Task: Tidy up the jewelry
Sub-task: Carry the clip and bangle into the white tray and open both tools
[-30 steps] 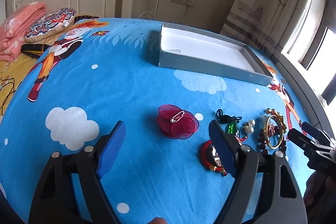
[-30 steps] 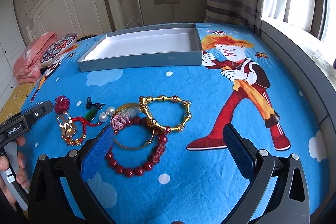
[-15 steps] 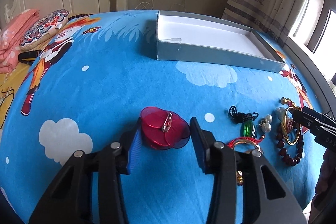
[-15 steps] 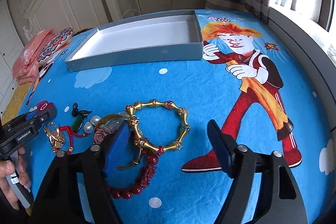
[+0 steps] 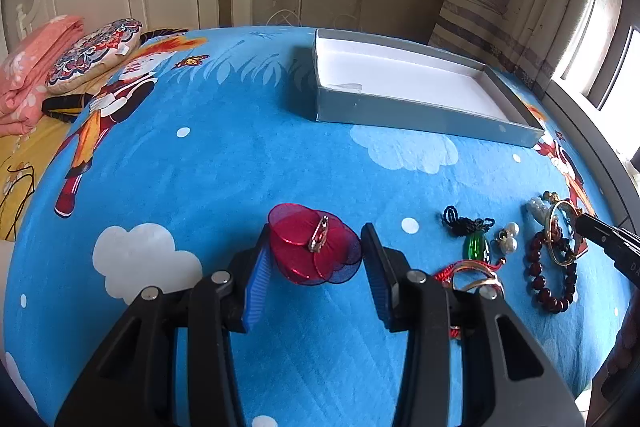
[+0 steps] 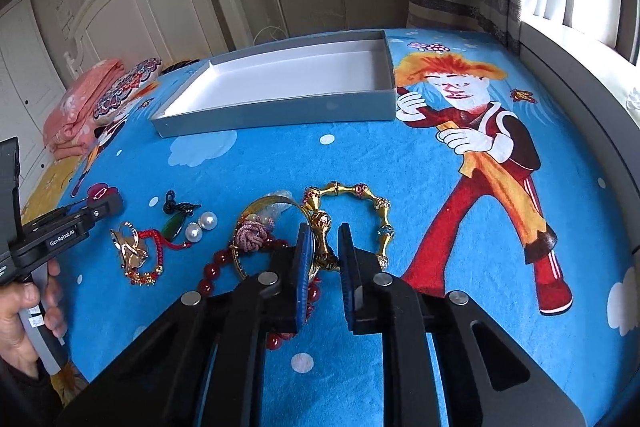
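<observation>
A red flower brooch (image 5: 314,249) with a safety pin lies on the blue bedspread. My left gripper (image 5: 316,255) straddles it, jaws narrowed around it, left pad touching its edge. My right gripper (image 6: 323,247) is closed on the near side of a gold bamboo-link bracelet (image 6: 352,215). Beside it lie a dark red bead bracelet (image 6: 216,267), a gold bangle with a pink knot (image 6: 256,231), two pearls (image 6: 202,225), a green pendant on black cord (image 6: 176,223) and a red-cord gold charm (image 6: 134,255). An empty grey box (image 5: 420,85) stands farther back.
Folded pink blanket (image 5: 28,67) and a patterned cushion (image 5: 94,53) lie at the far left by the white headboard. A window ledge (image 6: 592,99) runs along the right. The other gripper shows at the left edge of the right wrist view (image 6: 60,227).
Both grippers moved forward and down and narrowed: the left around the red brooch, the right closing onto the gold bamboo bracelet.
</observation>
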`<state>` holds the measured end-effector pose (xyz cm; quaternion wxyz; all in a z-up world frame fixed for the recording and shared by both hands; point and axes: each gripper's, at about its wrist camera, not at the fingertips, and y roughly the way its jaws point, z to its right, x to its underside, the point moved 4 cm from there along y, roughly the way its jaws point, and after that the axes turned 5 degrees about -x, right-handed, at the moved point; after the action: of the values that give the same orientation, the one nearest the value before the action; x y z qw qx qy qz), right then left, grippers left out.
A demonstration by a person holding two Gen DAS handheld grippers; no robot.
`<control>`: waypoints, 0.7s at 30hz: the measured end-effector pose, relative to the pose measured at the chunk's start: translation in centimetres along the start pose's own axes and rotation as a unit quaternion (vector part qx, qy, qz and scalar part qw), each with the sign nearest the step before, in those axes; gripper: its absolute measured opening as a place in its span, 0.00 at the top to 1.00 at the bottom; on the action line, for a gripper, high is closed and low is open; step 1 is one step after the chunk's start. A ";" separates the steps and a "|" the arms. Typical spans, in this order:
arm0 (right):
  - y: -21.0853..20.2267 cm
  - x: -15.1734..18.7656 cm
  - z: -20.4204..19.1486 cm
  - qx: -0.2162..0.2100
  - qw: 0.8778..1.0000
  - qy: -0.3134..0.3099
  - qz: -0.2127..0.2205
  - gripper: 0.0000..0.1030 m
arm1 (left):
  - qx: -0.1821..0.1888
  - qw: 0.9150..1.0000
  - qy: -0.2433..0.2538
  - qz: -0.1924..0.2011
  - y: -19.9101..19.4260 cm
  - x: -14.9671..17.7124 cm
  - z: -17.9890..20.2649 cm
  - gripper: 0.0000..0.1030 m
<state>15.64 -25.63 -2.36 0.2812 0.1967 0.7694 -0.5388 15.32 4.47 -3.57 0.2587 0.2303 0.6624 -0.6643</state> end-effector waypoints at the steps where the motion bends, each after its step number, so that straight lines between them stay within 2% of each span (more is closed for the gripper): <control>1: -0.3 0.1 0.0 0.002 1.000 -0.002 0.003 0.87 | 0.000 1.000 0.000 0.000 -0.1 0.0 0.0 0.59; 6: -1.6 0.2 0.1 -0.001 1.000 -0.002 0.016 0.87 | 0.001 1.000 -0.002 0.001 -0.3 0.1 0.0 0.59; 13: -2.2 -0.2 1.1 0.020 0.999 0.001 0.031 0.87 | 0.001 1.000 0.001 0.006 -0.7 -0.1 0.2 0.59; 21: -2.7 -3.4 0.4 0.021 0.998 -0.019 0.059 0.88 | 0.016 0.999 0.015 0.031 -1.8 -2.5 1.5 0.59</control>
<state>16.70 -26.91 1.67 0.3224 0.2372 0.7396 -0.5410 16.14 3.00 -0.56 0.2652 0.2648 0.6478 -0.6632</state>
